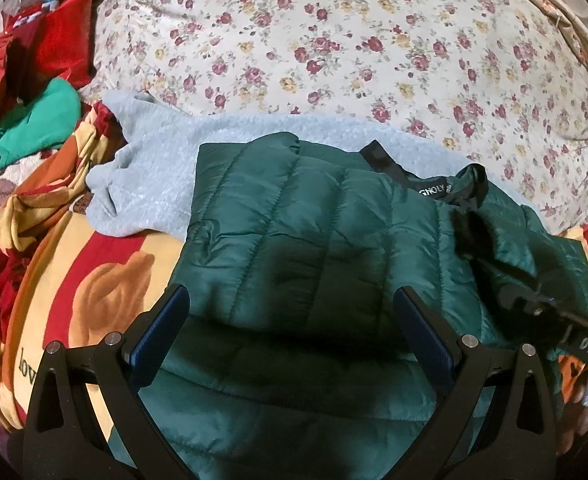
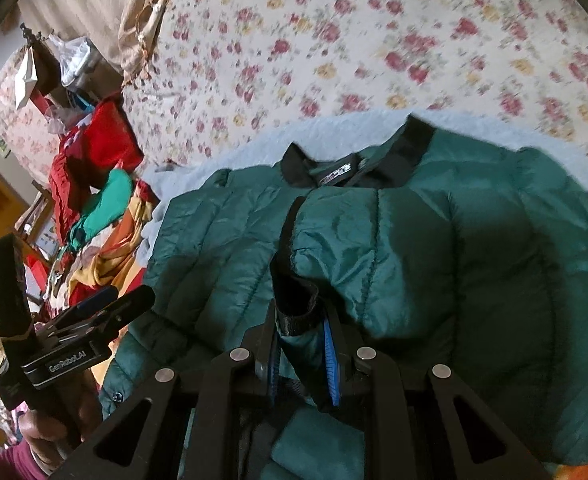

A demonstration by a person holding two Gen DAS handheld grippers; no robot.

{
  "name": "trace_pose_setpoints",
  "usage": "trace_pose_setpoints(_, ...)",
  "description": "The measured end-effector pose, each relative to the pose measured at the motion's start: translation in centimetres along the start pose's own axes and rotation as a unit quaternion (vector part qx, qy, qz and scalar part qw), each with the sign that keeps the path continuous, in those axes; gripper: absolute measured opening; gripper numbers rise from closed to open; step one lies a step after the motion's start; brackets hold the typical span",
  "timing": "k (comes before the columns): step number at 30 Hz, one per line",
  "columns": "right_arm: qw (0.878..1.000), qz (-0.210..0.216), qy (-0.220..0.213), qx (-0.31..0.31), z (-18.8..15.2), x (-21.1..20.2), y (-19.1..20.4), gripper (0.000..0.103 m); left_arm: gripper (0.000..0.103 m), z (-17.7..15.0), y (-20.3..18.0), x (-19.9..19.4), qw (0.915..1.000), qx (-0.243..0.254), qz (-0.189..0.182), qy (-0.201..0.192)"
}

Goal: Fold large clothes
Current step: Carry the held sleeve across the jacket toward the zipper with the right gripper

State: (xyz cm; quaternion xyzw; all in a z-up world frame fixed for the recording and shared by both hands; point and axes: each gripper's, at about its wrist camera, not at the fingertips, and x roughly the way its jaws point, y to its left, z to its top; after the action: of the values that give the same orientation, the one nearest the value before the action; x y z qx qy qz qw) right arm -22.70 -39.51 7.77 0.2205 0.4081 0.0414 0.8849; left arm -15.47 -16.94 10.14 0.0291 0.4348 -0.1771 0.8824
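Jacket (image 1: 294, 208): a dark green quilted puffer with a shiny, smooth shell; straight stitched channels are seen across it, and a black collar (image 2: 409, 140) with a small label is at its top. It is laid in the centre and lower half of both views, on a grey fleece (image 1: 150, 184).
Cuff (image 2: 297, 304): a black ribbed band at the end of a green sleeve, lifted over the jacket front in the lower centre of the right view.
Right gripper (image 2: 301, 360): the blue-padded fingers are closed on the sleeve just below the cuff.
Left gripper (image 1: 290, 336): the fingers are spread wide above the jacket, and nothing is held between them.
Fleece: pale grey, fuzzy and soft, partly covered by the jacket.
Sheet (image 1: 333, 40): cream cloth with a print of red and yellow roses, filling the upper part.
Clothes pile (image 1: 34, 80): red and bright green fabrics, crumpled, at the upper left.
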Motion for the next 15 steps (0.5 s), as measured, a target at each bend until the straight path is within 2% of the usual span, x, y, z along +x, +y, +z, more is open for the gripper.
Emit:
trace_pose_setpoints(9,0.999,0.032,0.027,0.009,0.3,4.6,1.6,0.018,0.102,0.6,1.7,0.4,0.9993,-0.031,-0.019,-0.002)
trace_pose_setpoints(13,0.999,0.025,0.028,-0.004,-0.1,5.6,2.2,0.018,0.102,0.7,1.8,0.4,0.9986,-0.041,-0.033,0.002)
trace_pose_setpoints(15,0.999,0.023,0.029,-0.012,0.0,5.0,2.5,0.027,0.102,0.8,1.7,0.0,0.9979,-0.046,-0.046,0.001)
